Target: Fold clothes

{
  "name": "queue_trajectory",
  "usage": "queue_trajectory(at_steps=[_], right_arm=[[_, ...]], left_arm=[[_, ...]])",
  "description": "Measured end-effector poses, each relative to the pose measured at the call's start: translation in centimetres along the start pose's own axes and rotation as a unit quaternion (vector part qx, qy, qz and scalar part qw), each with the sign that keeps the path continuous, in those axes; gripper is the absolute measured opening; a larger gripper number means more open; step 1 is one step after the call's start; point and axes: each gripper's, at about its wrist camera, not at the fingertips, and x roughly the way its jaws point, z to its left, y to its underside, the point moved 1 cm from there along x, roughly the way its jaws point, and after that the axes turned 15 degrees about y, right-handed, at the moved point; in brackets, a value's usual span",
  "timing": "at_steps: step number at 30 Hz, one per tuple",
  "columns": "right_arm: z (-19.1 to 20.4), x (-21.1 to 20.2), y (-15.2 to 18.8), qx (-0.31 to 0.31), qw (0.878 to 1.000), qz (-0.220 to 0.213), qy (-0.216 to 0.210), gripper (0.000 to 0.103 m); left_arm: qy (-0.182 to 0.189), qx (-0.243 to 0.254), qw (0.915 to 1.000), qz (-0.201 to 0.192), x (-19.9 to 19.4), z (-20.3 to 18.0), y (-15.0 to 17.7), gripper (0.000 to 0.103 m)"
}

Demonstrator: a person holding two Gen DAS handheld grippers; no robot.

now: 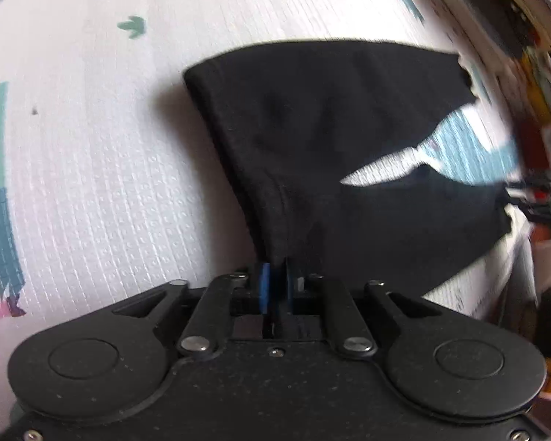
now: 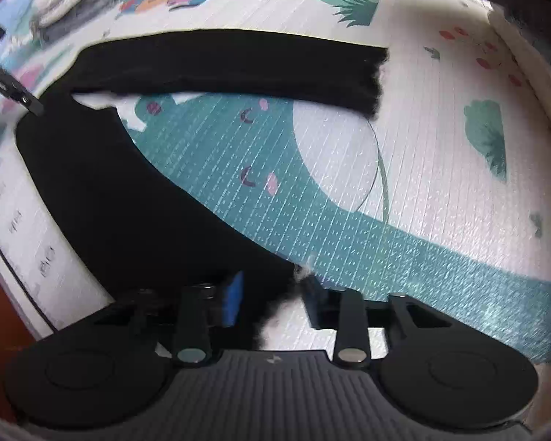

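Note:
A pair of black shorts (image 1: pixel 330 128) lies on the patterned play mat, both legs spreading toward the right. My left gripper (image 1: pixel 275 275) is shut on the waistband edge of the shorts, the cloth pinched between its blue pads. In the right wrist view the shorts (image 2: pixel 128 198) show one leg across the top and the other running down to my right gripper (image 2: pixel 273 301). Its jaws stand apart, with the frayed hem of that leg lying between them.
The play mat (image 2: pixel 440 169) has white ribbed ground with teal shapes and cartoon plants. A stack of folded grey and white clothes (image 2: pixel 69 3) lies at the far left. Dark clutter (image 1: pixel 514 18) lines the mat's right edge.

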Motion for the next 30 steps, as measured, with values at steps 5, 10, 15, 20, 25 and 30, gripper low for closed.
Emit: queue_trajectory(at_steps=[5, 10, 15, 20, 25, 30], right_arm=[[0.3, -0.4, 0.0, -0.007, 1.0, -0.015, 0.013, 0.035], [0.0, -0.9, -0.1, -0.004, 0.999, -0.03, 0.012, 0.035], [1.1, -2.3, -0.6, -0.026, 0.997, -0.074, 0.006, 0.035], [3.4, -3.4, -0.6, -0.07, 0.992, -0.096, -0.034, 0.036], [5.2, -2.3, 0.4, -0.109, 0.991, -0.064, -0.038, 0.036], [4.7, -3.0, 0.8, -0.089, 0.993, -0.075, -0.037, 0.036]], left_arm=[[-0.056, 0.095, 0.9935, -0.03, -1.6, -2.6, -1.1, 0.044], [0.011, 0.206, 0.9775, -0.041, -0.6, -6.7, -1.2, 0.041], [0.049, 0.267, 0.9623, -0.009, 4.9, -8.9, -2.2, 0.039], [0.089, 0.253, 0.9634, 0.011, 8.0, -9.6, -4.1, 0.0], [0.062, 0.183, 0.9811, -0.016, 8.3, -8.5, -4.9, 0.0], [0.076, 0.281, 0.9561, -0.032, 6.8, -11.8, -2.6, 0.001]])
